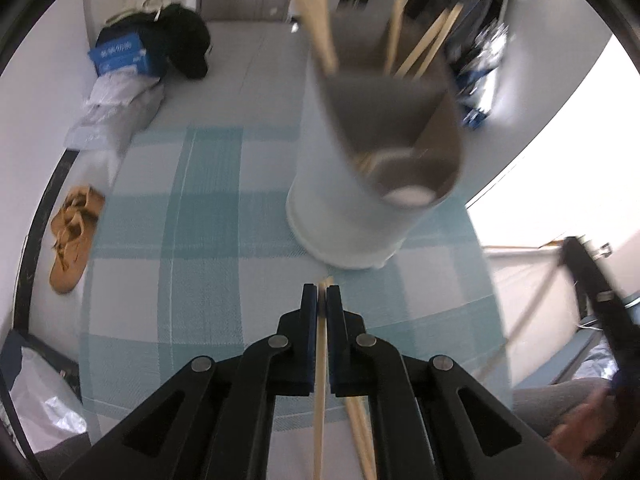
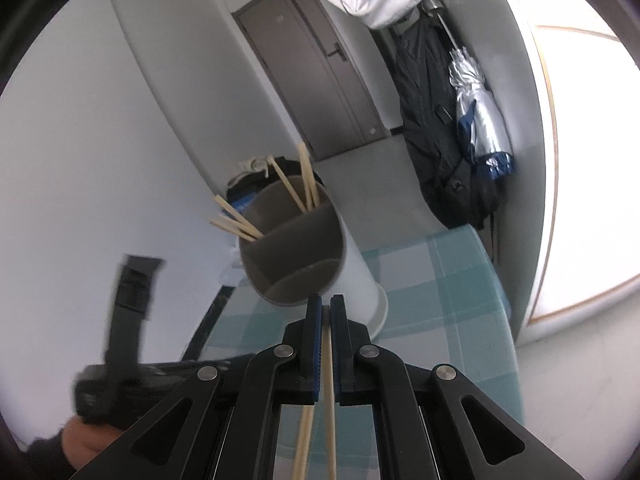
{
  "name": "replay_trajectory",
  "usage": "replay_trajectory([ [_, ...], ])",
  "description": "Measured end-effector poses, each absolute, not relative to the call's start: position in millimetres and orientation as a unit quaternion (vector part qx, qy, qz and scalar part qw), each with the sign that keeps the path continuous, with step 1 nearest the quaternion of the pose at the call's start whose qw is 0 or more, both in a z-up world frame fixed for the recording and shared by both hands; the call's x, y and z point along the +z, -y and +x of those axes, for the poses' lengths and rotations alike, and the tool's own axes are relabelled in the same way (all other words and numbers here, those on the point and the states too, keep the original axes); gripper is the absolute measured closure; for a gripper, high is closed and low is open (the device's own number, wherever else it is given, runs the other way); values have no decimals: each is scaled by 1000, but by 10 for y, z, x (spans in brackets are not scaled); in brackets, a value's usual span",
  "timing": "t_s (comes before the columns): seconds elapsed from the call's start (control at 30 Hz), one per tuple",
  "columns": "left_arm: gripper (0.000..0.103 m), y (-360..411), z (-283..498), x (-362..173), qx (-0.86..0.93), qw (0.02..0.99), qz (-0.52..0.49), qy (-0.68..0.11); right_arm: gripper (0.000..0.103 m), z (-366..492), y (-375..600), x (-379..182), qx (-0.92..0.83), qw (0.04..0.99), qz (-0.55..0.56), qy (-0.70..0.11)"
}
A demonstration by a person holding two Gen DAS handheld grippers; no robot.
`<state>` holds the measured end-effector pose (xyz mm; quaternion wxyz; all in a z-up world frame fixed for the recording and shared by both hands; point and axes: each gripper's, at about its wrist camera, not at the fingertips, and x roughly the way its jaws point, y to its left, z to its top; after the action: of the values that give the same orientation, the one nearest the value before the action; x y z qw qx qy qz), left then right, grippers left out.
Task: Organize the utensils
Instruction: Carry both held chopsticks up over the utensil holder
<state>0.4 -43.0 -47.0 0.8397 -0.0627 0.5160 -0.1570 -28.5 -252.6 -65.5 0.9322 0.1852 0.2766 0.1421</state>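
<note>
A tall white utensil holder (image 1: 344, 216) with a grey divided inside stands on the blue checked tablecloth (image 1: 192, 208); several wooden chopsticks (image 1: 424, 48) lean out of its far compartments. My left gripper (image 1: 321, 292) is shut on a chopstick (image 1: 320, 380) just in front of the holder's base. More loose chopsticks (image 1: 360, 432) lie under that gripper. In the right wrist view the holder (image 2: 304, 248) stands right ahead. My right gripper (image 2: 326, 304) is shut on a chopstick (image 2: 329, 392) close to the holder's rim. The left gripper (image 2: 128, 320) shows blurred at the left.
A blue box (image 1: 120, 56), a black bag (image 1: 184, 40) and plastic wrap (image 1: 112, 108) lie on the floor by the wall. A tan sandal (image 1: 72, 236) lies left of the table. A dark jacket (image 2: 432, 120) and a silver umbrella (image 2: 476, 112) hang on the right wall.
</note>
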Motion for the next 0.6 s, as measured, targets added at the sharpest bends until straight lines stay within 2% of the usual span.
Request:
replay_trajectory([
  [0.2, 103, 374, -165, -54, -187, 870, -65, -452, 100, -382, 2431, -601, 146, 939, 168, -260],
  [0.6, 103, 313, -177, 92, -219, 882, -62, -413, 100, -544, 2218, -497, 159, 951, 111, -239],
])
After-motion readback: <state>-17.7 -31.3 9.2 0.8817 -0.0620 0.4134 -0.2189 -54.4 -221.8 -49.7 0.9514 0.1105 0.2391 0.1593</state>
